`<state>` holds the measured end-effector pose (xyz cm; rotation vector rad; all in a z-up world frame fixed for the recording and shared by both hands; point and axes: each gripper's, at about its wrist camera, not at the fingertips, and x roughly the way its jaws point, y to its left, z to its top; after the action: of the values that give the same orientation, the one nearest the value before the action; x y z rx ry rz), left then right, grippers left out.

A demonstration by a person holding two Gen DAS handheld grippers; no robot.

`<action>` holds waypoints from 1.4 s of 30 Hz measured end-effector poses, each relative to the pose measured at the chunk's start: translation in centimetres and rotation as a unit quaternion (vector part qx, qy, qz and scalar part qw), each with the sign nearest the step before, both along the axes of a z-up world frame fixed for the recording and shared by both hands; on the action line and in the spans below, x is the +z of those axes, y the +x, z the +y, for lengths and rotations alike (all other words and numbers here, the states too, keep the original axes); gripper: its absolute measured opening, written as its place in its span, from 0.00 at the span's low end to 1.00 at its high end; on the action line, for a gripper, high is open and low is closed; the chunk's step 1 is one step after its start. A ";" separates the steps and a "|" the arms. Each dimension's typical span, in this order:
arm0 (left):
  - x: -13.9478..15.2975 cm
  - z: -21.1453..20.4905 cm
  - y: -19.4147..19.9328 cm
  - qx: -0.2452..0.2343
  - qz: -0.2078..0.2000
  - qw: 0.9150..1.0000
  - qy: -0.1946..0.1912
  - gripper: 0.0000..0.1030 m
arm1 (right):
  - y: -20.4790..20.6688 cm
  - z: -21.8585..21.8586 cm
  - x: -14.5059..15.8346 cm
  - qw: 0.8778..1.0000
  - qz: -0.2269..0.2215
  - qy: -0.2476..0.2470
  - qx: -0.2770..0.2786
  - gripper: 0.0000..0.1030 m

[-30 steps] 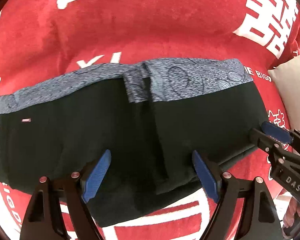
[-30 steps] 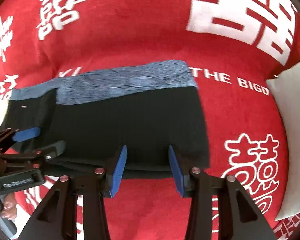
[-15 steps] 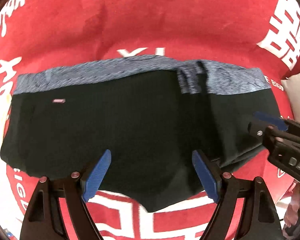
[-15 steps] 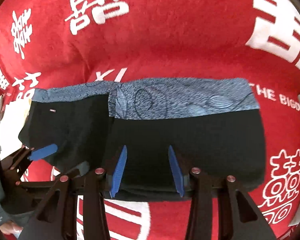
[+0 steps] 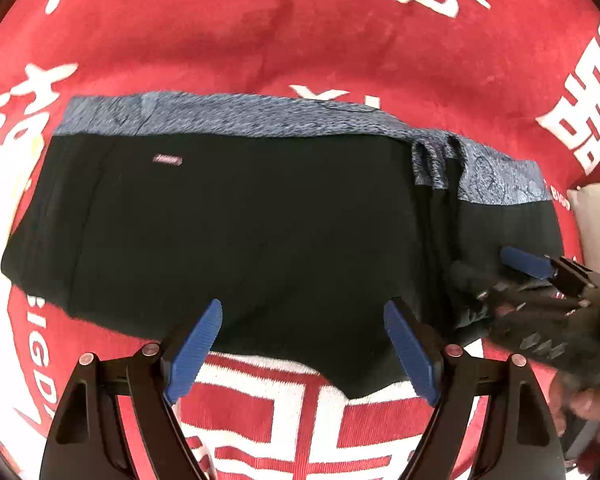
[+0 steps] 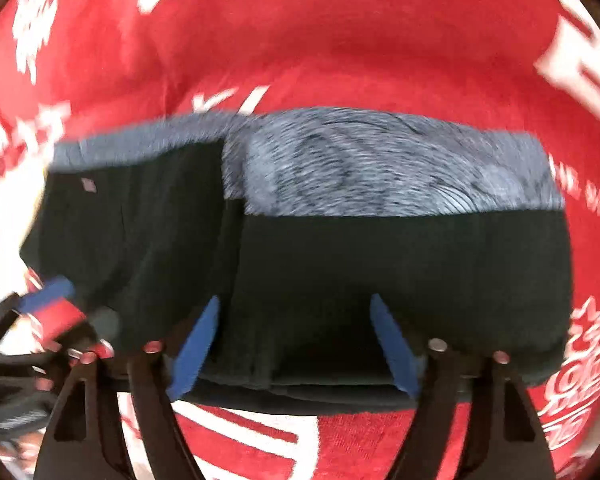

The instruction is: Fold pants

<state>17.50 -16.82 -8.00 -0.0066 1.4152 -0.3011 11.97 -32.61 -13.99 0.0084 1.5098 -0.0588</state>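
Black pants point(image 5: 240, 232) with a grey-blue waistband point(image 5: 236, 118) lie flat on the red blanket, with a folded layer stacked at their right end point(image 5: 500, 208). My left gripper point(image 5: 304, 350) is open and empty, its blue pads over the pants' near hem. My right gripper point(image 6: 296, 344) is open over the near edge of the folded part point(image 6: 400, 260). In the left wrist view the right gripper point(image 5: 528, 264) shows at the right, over the pants' right end. In the blurred right wrist view the left gripper point(image 6: 48, 300) shows at the left edge.
A red blanket point(image 5: 300, 40) with white characters and letters covers the whole surface. A white pillow point(image 5: 592, 224) lies at the right edge of the left wrist view.
Both views have shifted left along the pants. My right gripper has opened wider and moved in over the folded part. My left gripper stays open.
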 end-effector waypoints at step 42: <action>-3.7 17.3 4.0 0.275 -0.053 0.955 -0.103 0.34 | 0.3 3.4 -0.9 0.995 0.015 -0.083 0.046 0.96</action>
<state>21.48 0.43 -11.71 -0.5398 1.2150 0.0163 12.30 -29.21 -14.85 -0.1952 1.5299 -0.1105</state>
